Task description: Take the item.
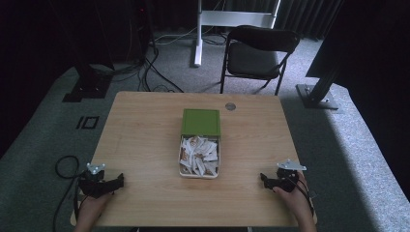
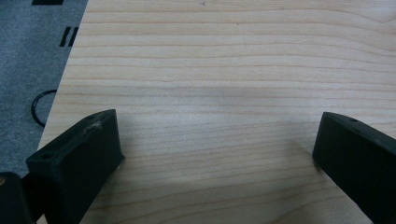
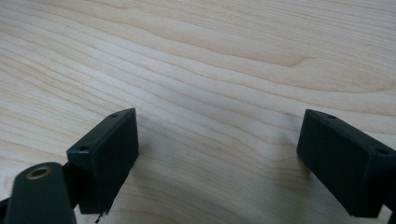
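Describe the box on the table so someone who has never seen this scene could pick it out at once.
Start at the light wooden table. Near its middle, between the left tool and the right tool, lies a pale rectangular box. Its green lid covers only the far part, and the near, uncovered part shows a heap of white paper packets.

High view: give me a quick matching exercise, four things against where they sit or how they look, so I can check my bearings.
Things:
1. green lid
2. open box of packets
3. left gripper
4. folding chair

Places or states:
A. on the carpet beyond the table's far edge
B. near the table's near left corner, jaws open, nothing between them
C. at the table's middle, nearer the person than the lid
D. flat on the table, touching the box's far end

Pairs: 1-D, 2-C, 3-B, 4-A
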The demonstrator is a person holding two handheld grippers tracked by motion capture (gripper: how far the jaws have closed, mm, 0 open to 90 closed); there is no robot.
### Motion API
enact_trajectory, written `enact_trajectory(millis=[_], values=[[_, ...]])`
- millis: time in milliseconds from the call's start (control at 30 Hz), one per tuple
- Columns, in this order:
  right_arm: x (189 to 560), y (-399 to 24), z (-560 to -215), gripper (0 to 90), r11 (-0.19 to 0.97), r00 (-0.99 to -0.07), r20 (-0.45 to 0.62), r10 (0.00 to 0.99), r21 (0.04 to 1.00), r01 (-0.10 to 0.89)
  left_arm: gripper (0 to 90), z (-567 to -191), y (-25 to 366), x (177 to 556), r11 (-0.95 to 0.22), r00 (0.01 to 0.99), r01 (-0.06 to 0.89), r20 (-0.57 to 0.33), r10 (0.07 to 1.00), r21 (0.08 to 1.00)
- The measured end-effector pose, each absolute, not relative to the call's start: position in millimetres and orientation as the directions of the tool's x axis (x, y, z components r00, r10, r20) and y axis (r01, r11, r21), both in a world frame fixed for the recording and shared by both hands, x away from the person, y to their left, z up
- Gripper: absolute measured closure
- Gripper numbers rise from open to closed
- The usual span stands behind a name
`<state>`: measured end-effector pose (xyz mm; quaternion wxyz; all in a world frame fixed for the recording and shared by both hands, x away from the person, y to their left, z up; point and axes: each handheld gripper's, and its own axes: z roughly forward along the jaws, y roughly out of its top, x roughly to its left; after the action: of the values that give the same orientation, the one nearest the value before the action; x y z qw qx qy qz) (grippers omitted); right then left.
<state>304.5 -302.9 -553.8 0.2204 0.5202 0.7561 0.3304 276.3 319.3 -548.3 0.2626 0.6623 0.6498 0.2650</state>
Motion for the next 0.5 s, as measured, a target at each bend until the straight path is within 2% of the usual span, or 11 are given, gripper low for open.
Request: enact_trajectory(millis=[367,500], values=[[305.0,-303.2,-553.6,12.6,0.235,-0.356,0.013,0.934,0.729,0.643,1.6,-548.3,319.3,276.4,-0.018,0.015,0.722,0.010,1.000,0.692],[305.2,-305.0,-552.3,16.8,0.232,-0.350,0.012,0.937,0.726,0.647,1.6,-548.2,319.3,276.3,-0.018,0.015,0.722,0.010,1.000,0.691]])
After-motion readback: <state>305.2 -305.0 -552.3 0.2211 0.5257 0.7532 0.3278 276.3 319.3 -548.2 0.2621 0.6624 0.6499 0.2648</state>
